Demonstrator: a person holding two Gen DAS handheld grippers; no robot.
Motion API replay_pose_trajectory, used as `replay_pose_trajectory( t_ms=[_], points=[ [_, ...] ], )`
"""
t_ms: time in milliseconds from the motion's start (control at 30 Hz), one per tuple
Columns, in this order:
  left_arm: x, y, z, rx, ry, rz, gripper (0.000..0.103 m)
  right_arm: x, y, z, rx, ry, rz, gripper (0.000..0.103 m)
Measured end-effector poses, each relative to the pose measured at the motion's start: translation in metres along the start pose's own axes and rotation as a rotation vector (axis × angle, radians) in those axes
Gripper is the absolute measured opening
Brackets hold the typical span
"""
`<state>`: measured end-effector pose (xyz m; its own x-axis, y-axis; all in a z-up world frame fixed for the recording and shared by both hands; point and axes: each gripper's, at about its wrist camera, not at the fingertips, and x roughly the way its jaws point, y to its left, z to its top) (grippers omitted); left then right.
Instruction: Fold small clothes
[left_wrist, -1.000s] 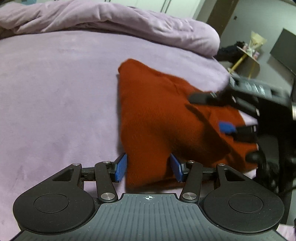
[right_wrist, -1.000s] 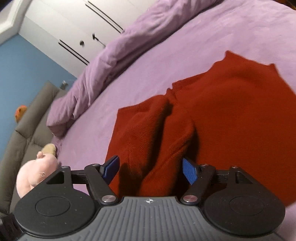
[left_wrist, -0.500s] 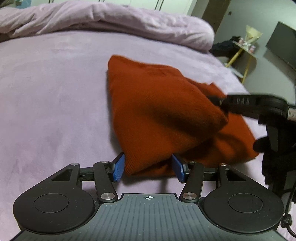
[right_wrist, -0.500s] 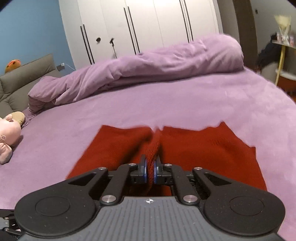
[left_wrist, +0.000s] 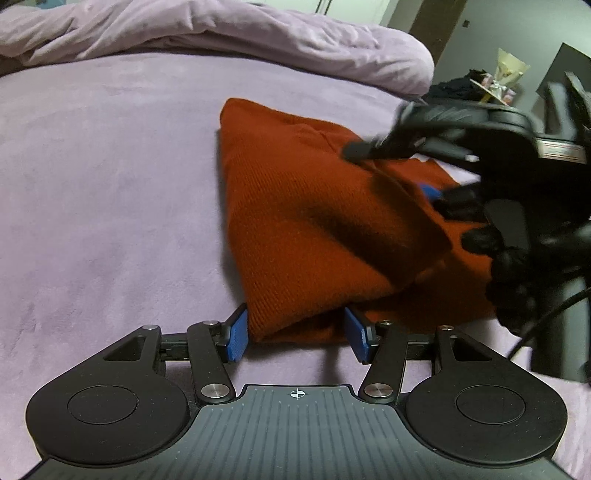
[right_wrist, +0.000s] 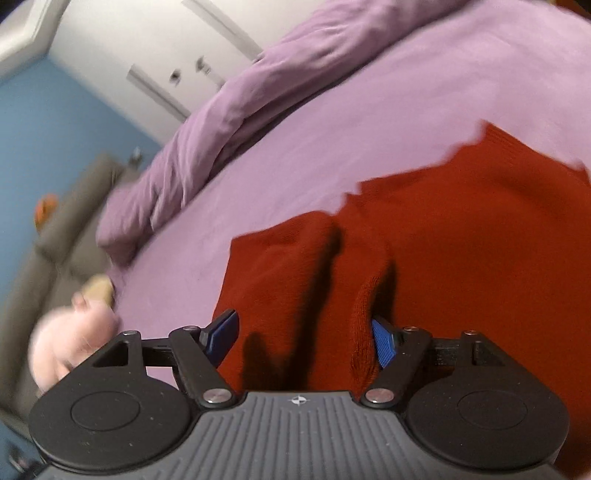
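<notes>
One rust-red knit garment (left_wrist: 317, 221) is the whole job here, lying on the purple bedspread (left_wrist: 110, 184), already doubled over at least once, with a thick folded corner pointing at the left wrist camera. From the right wrist view you can see a raised ridge of cloth (right_wrist: 369, 295) running up the middle, so the fold isn't flat yet.

Left gripper (left_wrist: 297, 332) sits at the near folded corner with its blue pads on either side of the cloth. The jaws are about half spread, and honestly I can't tell if the pads are actually pressing or just framing it.

Right gripper (right_wrist: 304, 338) has just been opening, and its jaws now stand apart with the ridge between them. The right pad is close against the cloth, but nothing looks pinched. A gloved hand (left_wrist: 513, 266) is carrying it over the far side of the garment.

My read: mid-fold, right after a let-go. The next move probably calls for regrabbing a free edge, carrying it across, and flattening that ridge while the left side keeps the corner anchored.

Past the bed there's a bunched duvet (right_wrist: 258, 92), white wardrobe doors (right_wrist: 147, 55) and a pink plush toy (right_wrist: 70, 343).
</notes>
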<state>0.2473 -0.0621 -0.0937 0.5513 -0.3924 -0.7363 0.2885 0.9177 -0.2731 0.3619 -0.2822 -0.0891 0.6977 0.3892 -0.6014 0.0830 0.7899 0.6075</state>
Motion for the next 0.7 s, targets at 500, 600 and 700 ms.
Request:
replay_pose_trajectory(
  t_ms=[500, 600, 700],
  points=[
    [0.009, -0.004, 0.007, -0.102, 0.017, -0.027, 0.057, -0.054, 0.012, -0.038, -0.537, -0.177, -0.389, 0.009],
    [0.012, -0.003, 0.01, -0.115, 0.027, -0.039, 0.052, -0.05, -0.025, -0.038, -0.41, -0.136, -0.353, 0.012],
    [0.014, -0.007, 0.01, -0.093, 0.024, -0.031, 0.048, -0.064, -0.046, -0.025, -0.207, -0.137, -0.226, 0.03]
  ],
)
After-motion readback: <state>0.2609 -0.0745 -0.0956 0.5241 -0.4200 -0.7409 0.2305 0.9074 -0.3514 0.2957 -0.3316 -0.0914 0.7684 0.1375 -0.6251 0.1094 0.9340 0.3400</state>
